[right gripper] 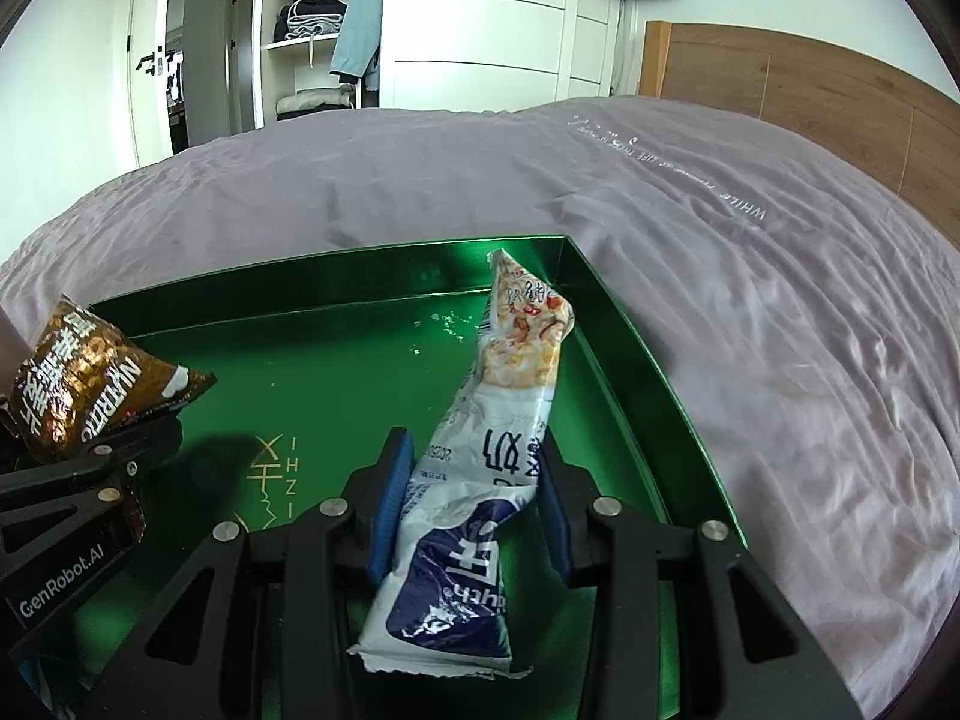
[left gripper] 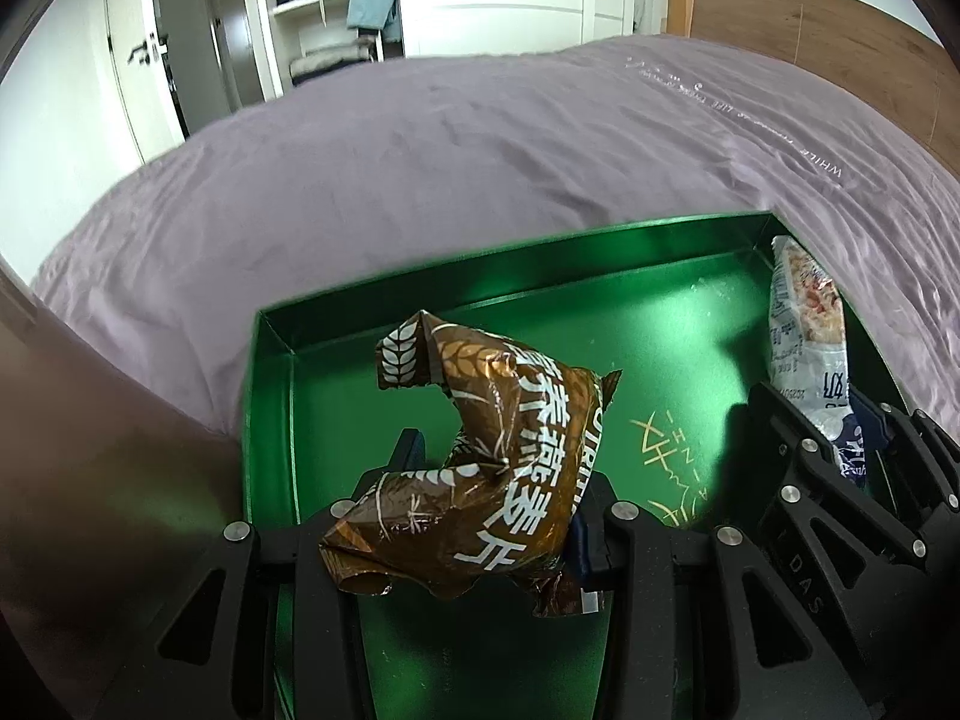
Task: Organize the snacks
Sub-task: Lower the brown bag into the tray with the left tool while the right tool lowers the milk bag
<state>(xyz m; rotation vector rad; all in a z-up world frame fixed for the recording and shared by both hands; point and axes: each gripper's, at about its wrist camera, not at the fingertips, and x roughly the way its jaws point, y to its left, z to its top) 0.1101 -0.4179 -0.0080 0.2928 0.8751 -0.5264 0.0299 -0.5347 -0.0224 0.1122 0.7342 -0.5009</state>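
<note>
- the green tray lies on the purple bedspread; its low walls ring a mostly bare floor, and open cloth lies beyond.
- left gripper is clamped on the crumpled brown snack packet, held over the tray's left half.
- right gripper pinches the white-and-blue snack packet, whose tip reaches toward the tray's far right corner.
- only the right view shows "genrobot.ai" on the left gripper's body.

It was a home bedroom: a bed under a lilac sheet, wooden headboard behind, and an open white wardrobe (folded clothes stacked on its shelves).
</note>
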